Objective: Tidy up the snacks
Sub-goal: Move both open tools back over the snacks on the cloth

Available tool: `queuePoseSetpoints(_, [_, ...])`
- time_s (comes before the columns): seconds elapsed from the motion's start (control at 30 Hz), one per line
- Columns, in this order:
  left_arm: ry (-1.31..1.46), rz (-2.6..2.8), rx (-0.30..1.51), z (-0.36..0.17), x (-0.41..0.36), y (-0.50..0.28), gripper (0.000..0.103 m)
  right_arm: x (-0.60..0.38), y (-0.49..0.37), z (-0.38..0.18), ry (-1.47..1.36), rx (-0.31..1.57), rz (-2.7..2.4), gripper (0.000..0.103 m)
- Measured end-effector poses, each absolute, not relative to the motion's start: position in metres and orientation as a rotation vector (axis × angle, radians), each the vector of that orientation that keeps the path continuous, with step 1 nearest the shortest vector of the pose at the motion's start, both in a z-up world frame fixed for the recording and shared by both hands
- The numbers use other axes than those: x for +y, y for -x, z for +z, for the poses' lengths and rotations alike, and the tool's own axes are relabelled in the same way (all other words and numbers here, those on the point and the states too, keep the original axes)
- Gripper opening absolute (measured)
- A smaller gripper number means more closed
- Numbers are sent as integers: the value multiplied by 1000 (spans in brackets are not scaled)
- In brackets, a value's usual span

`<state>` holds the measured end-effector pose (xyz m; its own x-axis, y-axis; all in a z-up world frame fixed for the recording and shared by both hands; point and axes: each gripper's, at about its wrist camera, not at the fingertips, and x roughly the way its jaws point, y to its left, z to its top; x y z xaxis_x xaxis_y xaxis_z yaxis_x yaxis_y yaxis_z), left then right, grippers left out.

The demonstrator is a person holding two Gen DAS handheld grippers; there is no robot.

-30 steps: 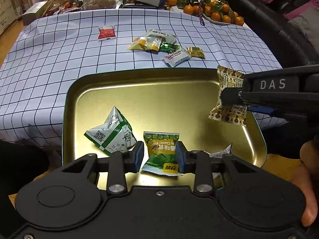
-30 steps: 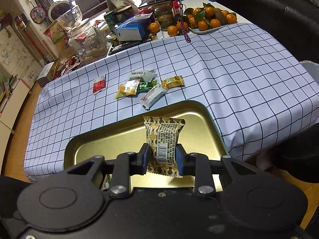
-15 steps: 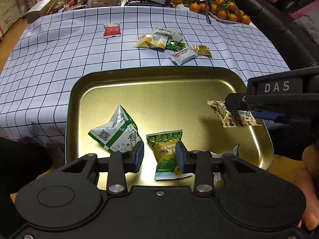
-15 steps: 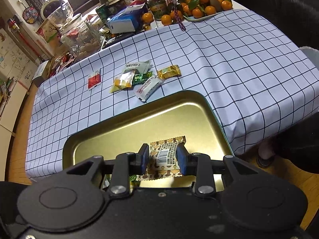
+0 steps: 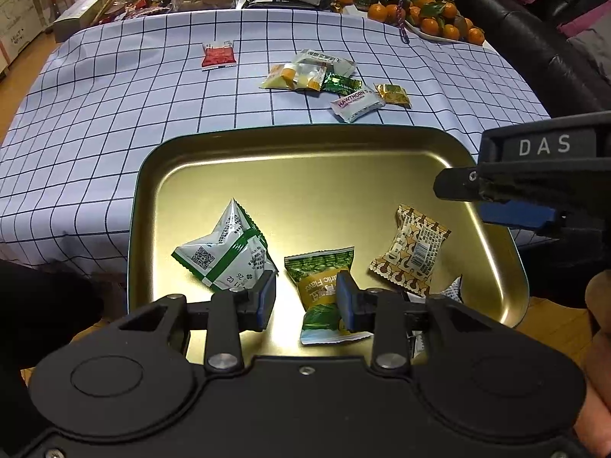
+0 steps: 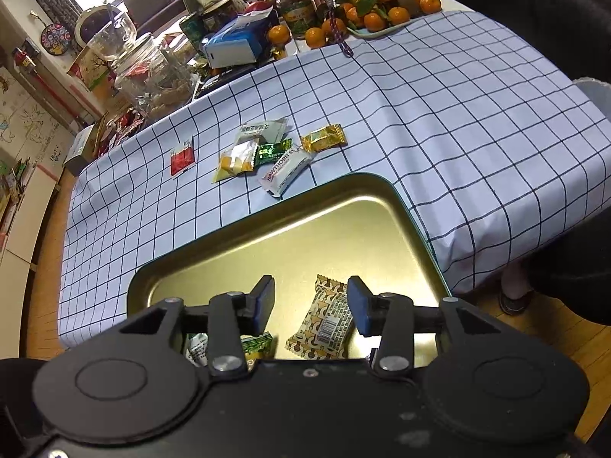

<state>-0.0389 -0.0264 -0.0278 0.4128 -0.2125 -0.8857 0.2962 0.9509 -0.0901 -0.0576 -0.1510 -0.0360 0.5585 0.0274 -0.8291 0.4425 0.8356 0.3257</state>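
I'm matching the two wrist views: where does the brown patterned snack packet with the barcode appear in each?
Left wrist view: brown patterned snack packet lies lower right in the gold metal tray.
Right wrist view: it lies low centre, between the opening right gripper fingers, untouched.
Shared landmark: white Hawthorn packet beyond the tray.

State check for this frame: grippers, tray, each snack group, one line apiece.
Left gripper: jaws apart, holding nothing.
Right gripper: jaws opening, nothing between the pads.
Brown patterned packet: released, lying in the tray.
Gold tray: holds several packets.
Green garlic-flavour packet: lying in tray.
Hawthorn packet: on tablecloth, outside tray.
Red packet: on tablecloth, alone.
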Motion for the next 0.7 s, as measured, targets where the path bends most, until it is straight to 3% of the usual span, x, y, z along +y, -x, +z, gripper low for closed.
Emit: queuePoseSetpoints(0.7, [-52, -254, 1117, -31, -19, 30, 43, -151, 45, -52, -526, 1081, -349, 47])
